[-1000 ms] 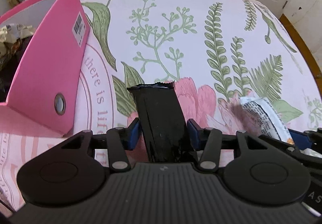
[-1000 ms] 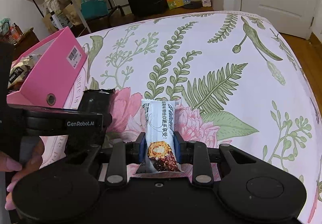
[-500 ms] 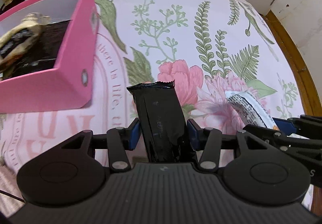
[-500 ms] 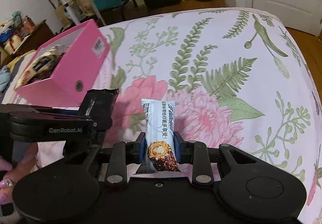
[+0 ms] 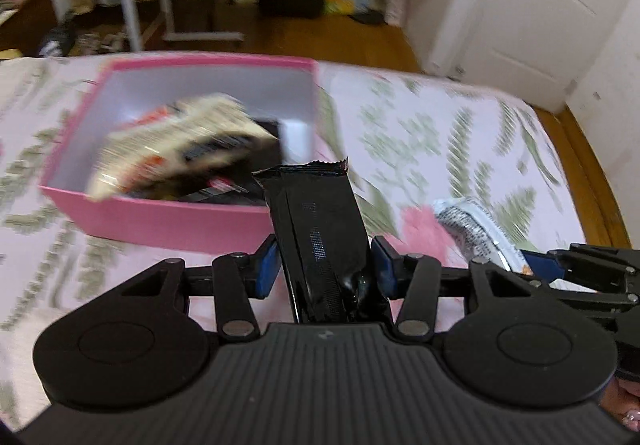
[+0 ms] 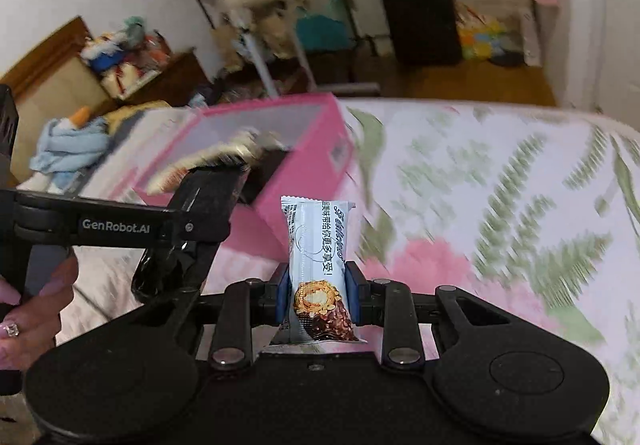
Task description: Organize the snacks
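Observation:
My left gripper [image 5: 324, 269] is shut on a black snack bar [image 5: 320, 229] and holds it in the air just before the near wall of the pink box [image 5: 168, 223]. The box holds several snack packets [image 5: 176, 149]. My right gripper [image 6: 318, 295] is shut on a pale blue chocolate snack bar [image 6: 318, 245], raised to the right of the pink box [image 6: 304, 169]. The left gripper [image 6: 192, 221] with its black bar shows at the left of the right wrist view. The pale bar [image 5: 472, 229] shows at the right of the left wrist view.
The box stands on a bed with a floral cover [image 5: 440, 133]. Behind the bed are a black suitcase [image 6: 420, 17], a metal rack [image 6: 256, 57], a wooden cabinet with clutter [image 6: 100, 73] and a white door [image 5: 540, 5]. A blue cloth [image 6: 68, 149] lies left of the box.
Both grippers have risen and swung left towards the pink box with their bars held. The box's open top now faces the cameras, and the views are blurred by motion.

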Available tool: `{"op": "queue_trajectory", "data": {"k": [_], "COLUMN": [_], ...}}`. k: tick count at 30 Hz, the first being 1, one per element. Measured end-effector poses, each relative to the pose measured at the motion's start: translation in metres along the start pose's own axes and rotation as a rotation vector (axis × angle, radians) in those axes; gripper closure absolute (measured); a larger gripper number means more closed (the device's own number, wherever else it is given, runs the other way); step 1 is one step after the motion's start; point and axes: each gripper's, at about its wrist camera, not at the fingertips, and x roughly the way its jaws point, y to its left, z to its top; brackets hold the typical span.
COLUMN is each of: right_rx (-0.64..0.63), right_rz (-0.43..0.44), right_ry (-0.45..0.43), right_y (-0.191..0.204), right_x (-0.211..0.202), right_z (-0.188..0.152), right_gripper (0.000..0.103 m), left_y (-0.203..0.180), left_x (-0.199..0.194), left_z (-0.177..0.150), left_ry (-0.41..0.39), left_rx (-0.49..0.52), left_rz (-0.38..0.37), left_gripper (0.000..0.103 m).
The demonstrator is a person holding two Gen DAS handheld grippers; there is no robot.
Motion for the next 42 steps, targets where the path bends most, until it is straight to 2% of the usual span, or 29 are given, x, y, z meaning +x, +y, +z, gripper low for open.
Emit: {"op": "queue_trajectory", "data": {"k": [5,9,12,17,20,22,26,27,35,42], "right_rx": [-0.042,-0.070,-0.097,-0.122,-0.112,-0.090,-0.011,0.008,0.080,0.023], "right_rz": [0.041,0.047,0.026,0.006,-0.003,0.004,0.032,0.034,0.099,0.032], "right_ry": [-0.071,-0.082,-0.073,-0.036,-0.011,0.013,0.054,0.056,-0.036,-0.103], "right_y": [0.025,0.039,0.047,0.052,0.050,0.047,0.040,0.038,0.030,0.039], "right_x": [0.025,0.052,0.073,0.112,0.132,0.146,0.163,0.163,0.105,0.049], "right_z": [0.034,0.057,0.073,0.093,0.103,0.107,0.107,0.105,0.076,0.054], "right_gripper": [0.070,0.070,0.070,0.070,0.070,0.069,0.060,0.055,0.055,0.054], "left_y": [0.038,0.058,0.070,0.085,0.089,0.095,0.102,0.105,0.099,0.071], "left_x": [-0.015,-0.014,-0.003,0.030,0.048,0.059,0.073,0.073,0.044,-0.005], "left_z": [0.025,0.042,0.055,0.075,0.085,0.089,0.090,0.087,0.060,0.037], "left_ry": [-0.054,-0.094,-0.103,-0.082,-0.085,-0.071,-0.043,-0.041,-0.070,-0.119], "left_rx": [-0.049,-0.079,-0.094,-0.145,-0.145,-0.184,-0.211,-0.212,-0.145,-0.035], "left_rz": [0.060,0.074,0.071,-0.003,0.016,0.028,0.025,0.023,0.010,-0.009], "left_gripper": [0.055,0.055,0.055,0.056,0.055,0.054,0.048,0.048,0.047,0.048]}}
